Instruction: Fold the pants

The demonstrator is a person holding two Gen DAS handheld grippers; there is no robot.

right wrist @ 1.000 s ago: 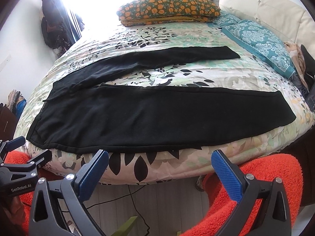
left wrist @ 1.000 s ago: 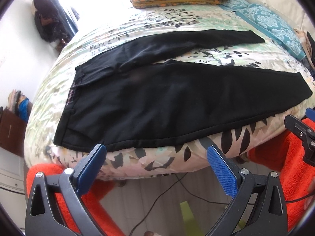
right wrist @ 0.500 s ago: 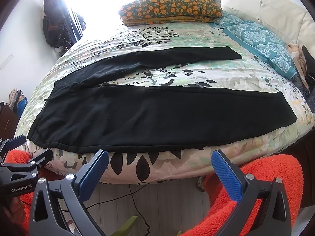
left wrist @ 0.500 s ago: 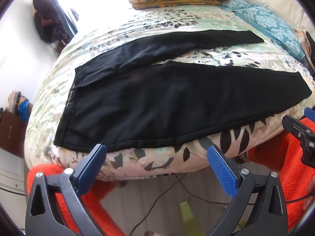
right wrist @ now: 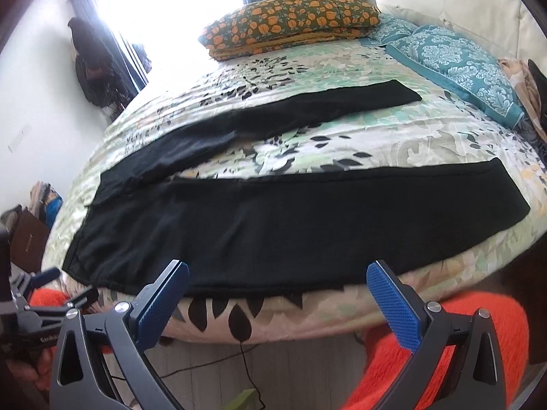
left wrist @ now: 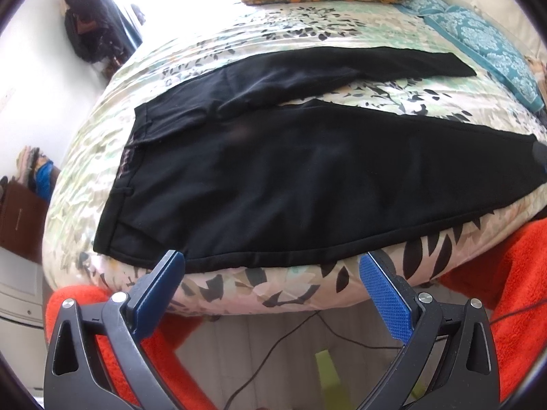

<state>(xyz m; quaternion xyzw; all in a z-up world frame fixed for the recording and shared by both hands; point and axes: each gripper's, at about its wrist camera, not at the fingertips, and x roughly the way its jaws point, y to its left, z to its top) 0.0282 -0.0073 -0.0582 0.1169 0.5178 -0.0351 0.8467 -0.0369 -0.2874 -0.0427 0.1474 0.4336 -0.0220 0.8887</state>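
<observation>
Black pants [left wrist: 307,184] lie flat and unfolded on the bed [left wrist: 307,34], legs spread in a V. Waistband sits at the left of both frames, one leg runs along the near bed edge through the centre, the other angles off toward the upper right [right wrist: 307,109]. No fold is made yet, so this reads as the approach before the first grasp.

Left gripper [left wrist: 270,273] is in the lower centre of its frame, fingers [left wrist: 160,287] wide apart, holding nothing. The tips sit just short of the near hem, close to the waist end; touching or apart, I cannot tell. Right gripper [right wrist: 277,283] is in the lower centre of its view, fingers [right wrist: 393,300] also spread wide and empty, just off the near edge of the near leg, mid-length. The left gripper also shows at the far lower left of the right view.

Orange pillow [right wrist: 290,24] and teal pillows [right wrist: 451,65] are at the top and upper right, well apart from the pants. A cable [left wrist: 273,348] lies on the floor below the bed.

Next move, likely: each gripper pinches an edge of one leg and carries it over the other so the legs stack. The near hem hangs at the mattress edge, so it needs a shallow pinch that takes cloth only, not the bedspread.
</observation>
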